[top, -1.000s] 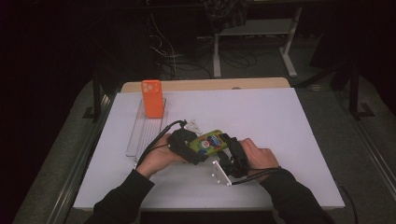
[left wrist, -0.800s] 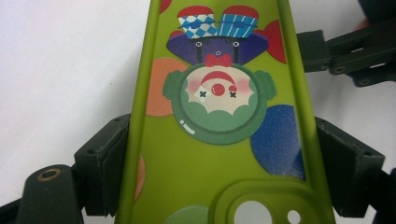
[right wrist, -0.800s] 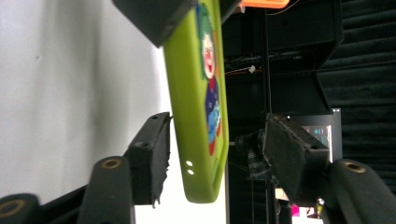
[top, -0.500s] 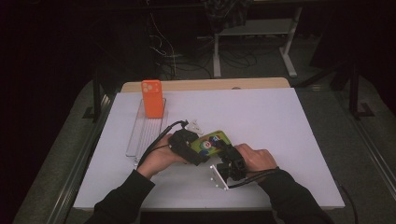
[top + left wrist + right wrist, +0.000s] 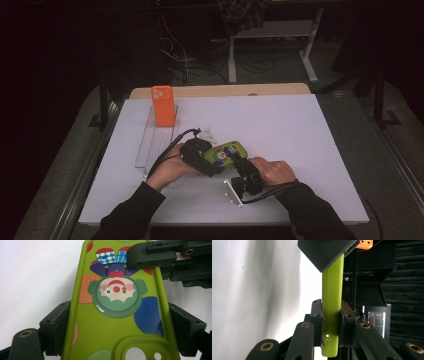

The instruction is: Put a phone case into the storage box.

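A green phone case [image 5: 227,151] with a clown picture is held flat just above the white table. My left gripper [image 5: 214,161] is shut on it across its width; both pads press its long edges [image 5: 117,322] near the camera cutout. My right gripper [image 5: 237,159] comes from the near right, turned on its side. Its jaws have just been closing and now pinch the case's thin end [image 5: 332,302] between front and back. The right gripper [image 5: 160,252] reaches over the case's far end in the left gripper view. The left gripper [image 5: 324,250] grips the far end in the right gripper view.
An orange phone case [image 5: 162,105] stands upright at the far end of a clear ribbed tray [image 5: 152,142] on the left. A small white part [image 5: 206,134] lies behind the hands. The white table [image 5: 300,130] ends in a wooden strip at the back.
The right gripper's jaws have narrowed onto the green case's end. Both hands and the case kept their place.
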{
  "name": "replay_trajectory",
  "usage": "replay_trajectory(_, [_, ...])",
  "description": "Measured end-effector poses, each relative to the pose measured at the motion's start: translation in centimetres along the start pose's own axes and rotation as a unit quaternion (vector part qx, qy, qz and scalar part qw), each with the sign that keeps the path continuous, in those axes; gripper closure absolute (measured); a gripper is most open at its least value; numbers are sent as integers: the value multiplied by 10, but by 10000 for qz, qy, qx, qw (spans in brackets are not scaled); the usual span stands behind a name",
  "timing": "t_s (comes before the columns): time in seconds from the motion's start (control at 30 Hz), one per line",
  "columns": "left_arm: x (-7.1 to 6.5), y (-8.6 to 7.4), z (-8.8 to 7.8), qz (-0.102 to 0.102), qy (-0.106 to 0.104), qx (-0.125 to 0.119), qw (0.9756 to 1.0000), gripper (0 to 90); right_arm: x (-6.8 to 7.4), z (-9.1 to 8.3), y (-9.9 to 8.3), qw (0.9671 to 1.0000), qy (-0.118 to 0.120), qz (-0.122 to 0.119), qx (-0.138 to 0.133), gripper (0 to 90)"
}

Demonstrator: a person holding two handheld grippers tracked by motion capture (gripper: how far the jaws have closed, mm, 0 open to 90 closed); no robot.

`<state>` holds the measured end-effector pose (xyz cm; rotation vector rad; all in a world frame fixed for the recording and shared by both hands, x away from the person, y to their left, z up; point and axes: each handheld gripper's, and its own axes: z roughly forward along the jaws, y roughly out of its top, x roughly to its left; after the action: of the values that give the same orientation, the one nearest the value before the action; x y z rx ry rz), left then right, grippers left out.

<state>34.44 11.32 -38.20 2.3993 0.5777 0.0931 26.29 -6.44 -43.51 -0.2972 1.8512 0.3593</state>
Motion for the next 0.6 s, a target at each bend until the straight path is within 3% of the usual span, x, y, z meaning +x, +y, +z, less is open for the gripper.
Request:
replay_trajectory(0.2, [-1, -1, -3, 56, 66, -196, 9998, 127, -1, -1, 1, 9999, -129, 52, -16, 759])
replay_trajectory(0.4, [1, -3, -7, 63, 32, -327, 9994, 10, -2, 0, -2, 9999, -55, 129, 72, 759])
replay_trajectory(0.6, [5, -8, -13, 113, 11, -354, 9993, 0, -5, 2, -9, 9993, -3, 281, 229, 758])
